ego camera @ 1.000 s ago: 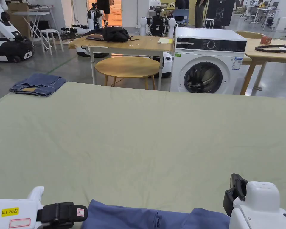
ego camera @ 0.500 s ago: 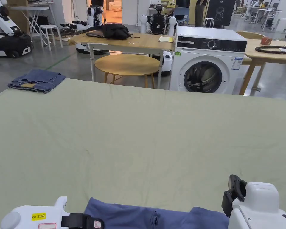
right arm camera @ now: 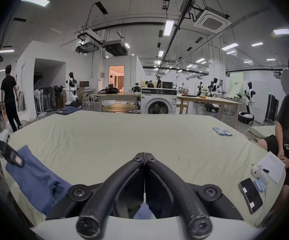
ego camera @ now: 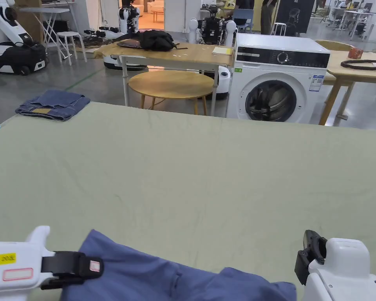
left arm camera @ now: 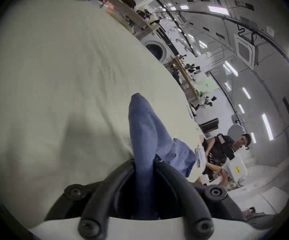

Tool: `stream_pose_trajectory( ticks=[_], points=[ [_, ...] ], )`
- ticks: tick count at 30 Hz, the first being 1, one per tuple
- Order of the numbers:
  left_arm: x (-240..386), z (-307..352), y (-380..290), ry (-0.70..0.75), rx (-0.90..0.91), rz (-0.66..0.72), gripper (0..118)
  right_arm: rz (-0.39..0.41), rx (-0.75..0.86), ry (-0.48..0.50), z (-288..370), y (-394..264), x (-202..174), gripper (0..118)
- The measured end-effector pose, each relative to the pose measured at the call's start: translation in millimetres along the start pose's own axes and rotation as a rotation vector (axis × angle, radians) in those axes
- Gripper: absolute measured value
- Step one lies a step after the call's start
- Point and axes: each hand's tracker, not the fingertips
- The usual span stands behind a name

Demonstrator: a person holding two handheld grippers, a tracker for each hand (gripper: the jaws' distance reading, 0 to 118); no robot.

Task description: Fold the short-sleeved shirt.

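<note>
Shirt (ego camera: 152,274): blue, laid rumpled at the near edge of the green table (ego camera: 191,176).
Left gripper (left arm camera: 144,162): jaws clamped on a shirt fold, which is raised off the table.
Right gripper (right arm camera: 145,157): jaws closed together, tips touching, nothing seen between them.
Jeans (ego camera: 52,105): folded, at the far left corner.

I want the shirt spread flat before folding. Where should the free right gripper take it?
Judging by its bunched pose, the right gripper should pinch the shirt at its near right corner, coming from the right, since the left gripper already clamps the left edge.
</note>
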Motion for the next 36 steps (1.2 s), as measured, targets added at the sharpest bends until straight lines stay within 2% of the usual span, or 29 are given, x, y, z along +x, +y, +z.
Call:
stream_pose_trajectory(
  ticks=[2, 7, 15, 24, 31, 36],
  points=[
    [11.2, 22.9, 5.4, 0.101, 0.014, -0.019, 2, 0.003, -0.004, 0.006, -1.4, -0.5, -1.8, 0],
    [41.1, 49.6, 12.5, 0.221, 0.066, -0.053, 2, 0.001, -0.008, 0.028, -2.6, -4.2, -7.7, 0],
    [101.9, 19.9, 10.3, 0.222, -0.006, -0.108, 2, -0.001, -0.02, 0.046, -3.4, -7.8, -11.0, 0],
    [158.2, -47.8, -0.7, 0.229, -0.096, -0.175, 2, -0.004, -0.032, 0.034, -1.4, -10.7, -4.3, 0],
    [178.2, -148.9, -18.7, 0.287, -0.232, -0.265, 2, -0.012, -0.049, 0.015, 0.4, -14.1, 2.8, 0],
    [171.2, -214.3, -39.1, 0.303, -0.324, -0.218, 2, -0.014, -0.062, 0.004, 1.6, -16.0, 6.2, 0]
  ],
)
